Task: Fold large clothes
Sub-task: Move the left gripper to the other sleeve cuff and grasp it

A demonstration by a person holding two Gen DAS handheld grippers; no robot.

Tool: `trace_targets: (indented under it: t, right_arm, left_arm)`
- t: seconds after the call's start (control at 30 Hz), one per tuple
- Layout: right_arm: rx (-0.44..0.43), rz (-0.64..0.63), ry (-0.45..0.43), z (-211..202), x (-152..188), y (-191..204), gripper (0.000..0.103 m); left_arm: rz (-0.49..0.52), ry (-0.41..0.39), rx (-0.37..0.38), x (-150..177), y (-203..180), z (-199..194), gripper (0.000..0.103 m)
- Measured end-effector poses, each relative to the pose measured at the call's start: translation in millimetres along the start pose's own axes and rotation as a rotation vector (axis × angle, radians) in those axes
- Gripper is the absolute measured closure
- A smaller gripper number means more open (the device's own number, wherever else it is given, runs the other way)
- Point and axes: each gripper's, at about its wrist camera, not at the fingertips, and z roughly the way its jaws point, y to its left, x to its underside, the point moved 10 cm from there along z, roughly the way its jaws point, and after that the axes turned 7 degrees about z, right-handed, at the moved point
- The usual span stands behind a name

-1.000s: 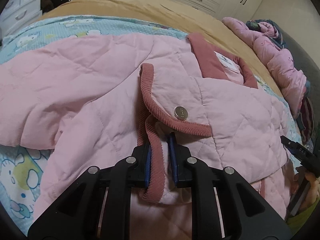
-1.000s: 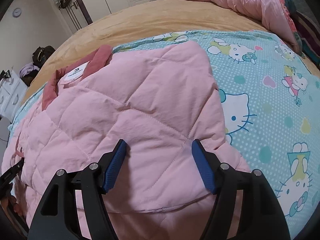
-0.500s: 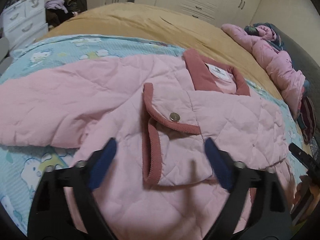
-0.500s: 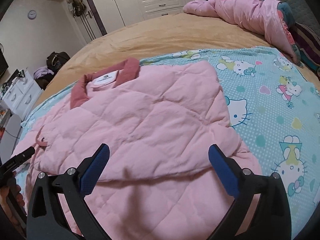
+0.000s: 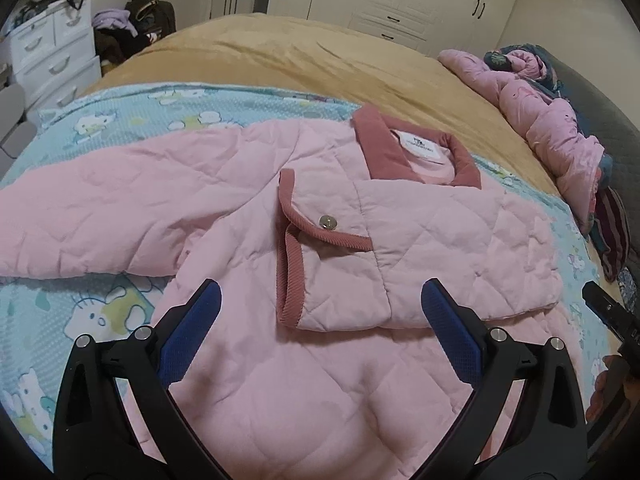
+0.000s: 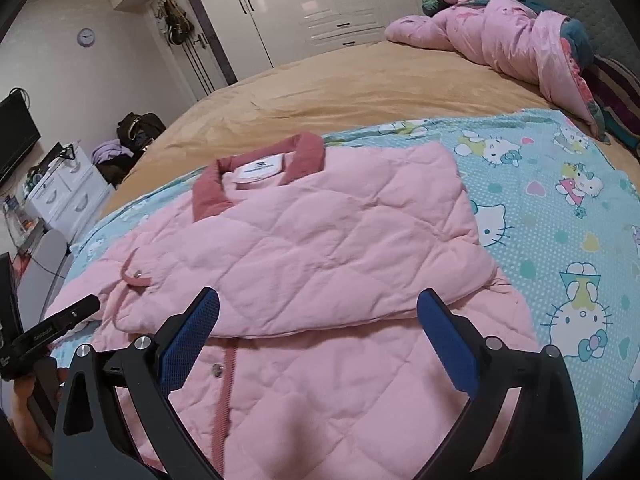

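Both hand-held grippers stood released, holding nothing: the left hand-held gripper (image 5: 320, 316) hung low in the frame with its blue pads (image 5: 192, 336) spread wide over the pink quilted jacket (image 5: 320, 380), and the right hand-held gripper (image 6: 318, 320) hovered likewise above the same garment, jaws wide apart.

That jacket lay across the centre of both views on a blue cartoon-cat sheet (image 6: 560, 216). Its right sleeve (image 5: 420, 240) was folded across the chest, the corduroy-trimmed cuff (image 5: 292, 256) with a metal snap (image 5: 328, 222) resting near the middle of the left view. The other sleeve (image 5: 100, 220) stretched out flat toward the left edge. A darker rose collar (image 5: 380, 148) with a white label (image 5: 420, 145) sat at the jacket's far end.

Beyond the sheet spread a tan bedspread (image 5: 320, 60). A crumpled pink quilt (image 6: 500, 40) lay at the upper right of the right view. White wardrobes (image 6: 320, 0) filled the background, and a white drawer unit (image 5: 52, 52) stood at the upper left of the left view.
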Motion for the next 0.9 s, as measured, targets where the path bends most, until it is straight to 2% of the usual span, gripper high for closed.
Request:
trace_targets:
  t: [0.17, 0.27, 0.43, 0.6, 0.77, 0.9]
  right_arm:
    - [-0.007, -0.013, -0.011, -8, 1, 18, 0.004]
    - [-0.020, -0.033, -0.011, -10, 2, 34, 0.004]
    - [-0.051, -0.058, -0.011, -10, 3, 64, 0.004]
    - [-0.074, -0.089, -0.016, -9, 3, 96, 0.004]
    - [-0.103, -0.109, -0.021, -3, 6, 130, 0.004]
    - [-0.110, -0.140, -0.037, 0, 9, 156, 0.004]
  left_arm:
    - [-0.019, -0.020, -0.026, 2, 9, -13, 0.009]
    - [-0.036, -0.015, -0.012, 4, 16, -16, 0.009]
    - [-0.046, -0.045, -0.045, -1, 33, -29, 0.009]
    - [-0.071, -0.048, -0.095, -1, 60, -33, 0.009]
    - [-0.119, -0.055, -0.098, -1, 83, -39, 0.009]
    - [-0.130, -0.061, -0.128, -1, 101, -42, 0.009]
